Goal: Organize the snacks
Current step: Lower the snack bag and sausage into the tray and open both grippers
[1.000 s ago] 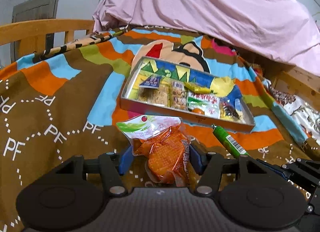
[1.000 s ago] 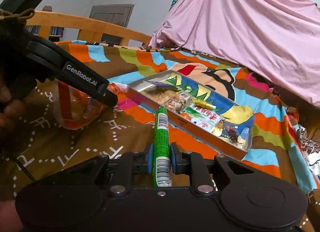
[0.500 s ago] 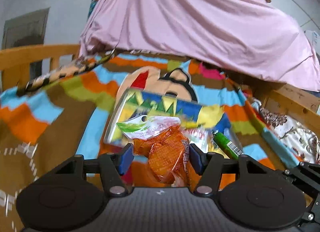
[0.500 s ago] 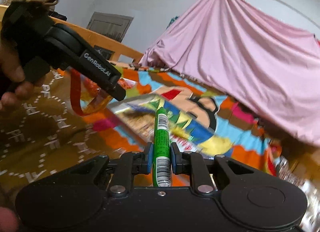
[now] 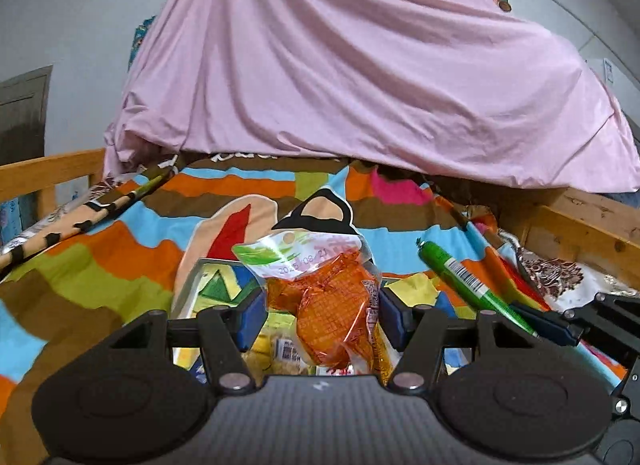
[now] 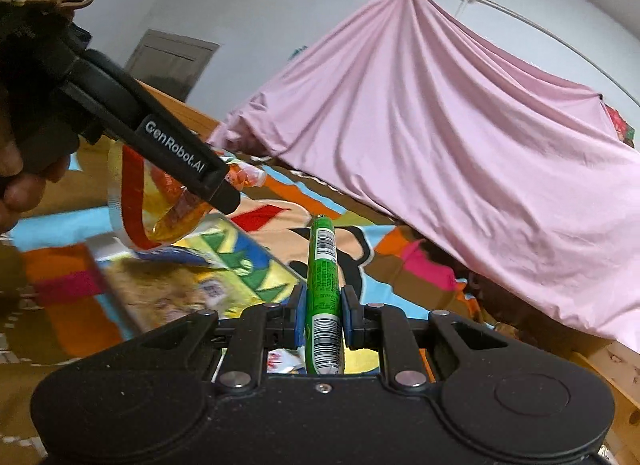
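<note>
Bedroom: bed with a wooden frame, loud multicolour cartoon blanket (image 5: pixel 100 265), pink sheet (image 5: pixel 360 85) draped over a heap at the back. Snack tray (image 5: pixel 188 285) sits on the blanket, already partly filled with packets; contents blurred in the right wrist view.

Orange snack bag (image 5: pixel 332 305): thin crinkly film, light, soft, contents likely crumbly, so squeeze gently. Best held across the bulging middle as now; the flat sealed top would flop. Green stick snack (image 6: pixel 323 289): slim tube in slick wrapper, fairly stiff, light, can slide lengthways or swivel if pinched near one end; a mid-length grip suits it.

Left tongs (image 5: pixel 320 315): partly apart, blue pads pressing both sides of the orange bag, bag held in the air over the tray's near part. Right tongs (image 6: pixel 322 321): nearly together, clamped on the green stick near its lower end, stick pointing forward past the pads, over the tray's edge. Both items seem ready for dropping in.
</note>
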`<state>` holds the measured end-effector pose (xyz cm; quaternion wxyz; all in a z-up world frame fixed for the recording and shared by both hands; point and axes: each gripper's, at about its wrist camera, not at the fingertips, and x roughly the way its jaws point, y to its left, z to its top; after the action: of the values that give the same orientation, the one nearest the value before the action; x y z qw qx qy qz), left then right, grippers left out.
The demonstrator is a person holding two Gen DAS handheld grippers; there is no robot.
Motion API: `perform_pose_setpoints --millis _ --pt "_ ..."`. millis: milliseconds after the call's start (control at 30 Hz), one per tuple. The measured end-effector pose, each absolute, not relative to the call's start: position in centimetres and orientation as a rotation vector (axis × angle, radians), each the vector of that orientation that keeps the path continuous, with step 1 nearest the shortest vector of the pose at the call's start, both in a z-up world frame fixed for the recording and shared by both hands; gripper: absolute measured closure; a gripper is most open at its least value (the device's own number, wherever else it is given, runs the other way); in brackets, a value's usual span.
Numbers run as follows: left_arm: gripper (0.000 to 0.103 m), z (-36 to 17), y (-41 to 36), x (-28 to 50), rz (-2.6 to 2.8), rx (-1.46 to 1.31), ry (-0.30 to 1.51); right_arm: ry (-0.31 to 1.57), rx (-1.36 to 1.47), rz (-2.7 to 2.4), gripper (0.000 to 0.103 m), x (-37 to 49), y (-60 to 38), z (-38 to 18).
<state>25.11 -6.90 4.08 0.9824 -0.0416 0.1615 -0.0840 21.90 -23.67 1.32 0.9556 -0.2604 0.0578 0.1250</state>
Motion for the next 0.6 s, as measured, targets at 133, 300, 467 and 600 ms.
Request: perform_pose_setpoints --millis 133,300,467,600 --pt "0.039 3.2 -7.7 28.1 -0.173 -0.092 0.361 0.149 -0.508 0.224 0.084 24.4 -24.4 0.6" --pt "0.039 1.9 -8.2 31.2 -0.168 -0.108 0.406 0.230 -0.479 0.207 0.084 27.0 -25.2 -0.9" --pt "0.039 0.3 -8.8 33.8 -0.181 -0.087 0.463 0.324 -0.437 0.198 0.084 29.7 -25.9 -2.8" --pt "0.039 -0.8 -9.3 35.0 -0.181 -0.087 0.495 0.388 -0.418 0.208 0.084 31.1 -26.1 -4.6"
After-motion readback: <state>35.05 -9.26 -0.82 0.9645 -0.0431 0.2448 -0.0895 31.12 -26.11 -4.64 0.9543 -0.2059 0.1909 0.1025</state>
